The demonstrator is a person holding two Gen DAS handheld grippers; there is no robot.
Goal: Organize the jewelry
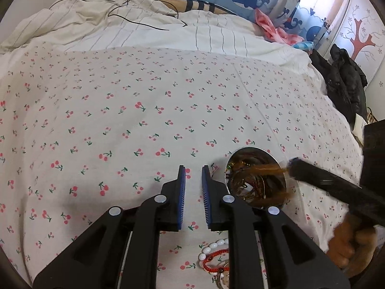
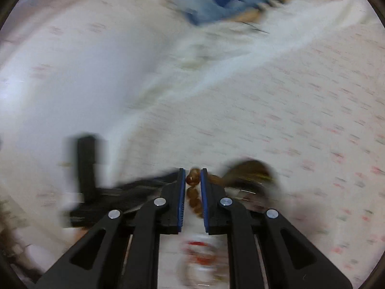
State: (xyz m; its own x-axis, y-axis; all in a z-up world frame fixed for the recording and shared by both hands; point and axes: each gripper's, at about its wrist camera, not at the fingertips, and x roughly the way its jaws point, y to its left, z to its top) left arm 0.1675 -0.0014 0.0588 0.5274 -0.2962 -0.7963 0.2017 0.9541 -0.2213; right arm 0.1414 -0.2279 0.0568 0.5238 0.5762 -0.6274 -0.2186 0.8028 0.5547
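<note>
Right wrist view, blurred: my right gripper (image 2: 193, 175) has amber beads (image 2: 194, 196) between slightly parted fingers; grip unclear. Left gripper (image 1: 193, 172) is empty, parted beside the round metal bowl (image 1: 276, 160) on the cherry-print sheet (image 1: 144, 101).

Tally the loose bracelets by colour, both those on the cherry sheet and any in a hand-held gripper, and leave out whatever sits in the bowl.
White bead bracelet: 1
Red bead bracelet: 1
Amber bead bracelet, between the right hand-held gripper fingers: 1
Total: 3

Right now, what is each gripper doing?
Left gripper: open, nothing between its fingers.
Right gripper: amber bead string between its fingers; grip unclear.
</note>
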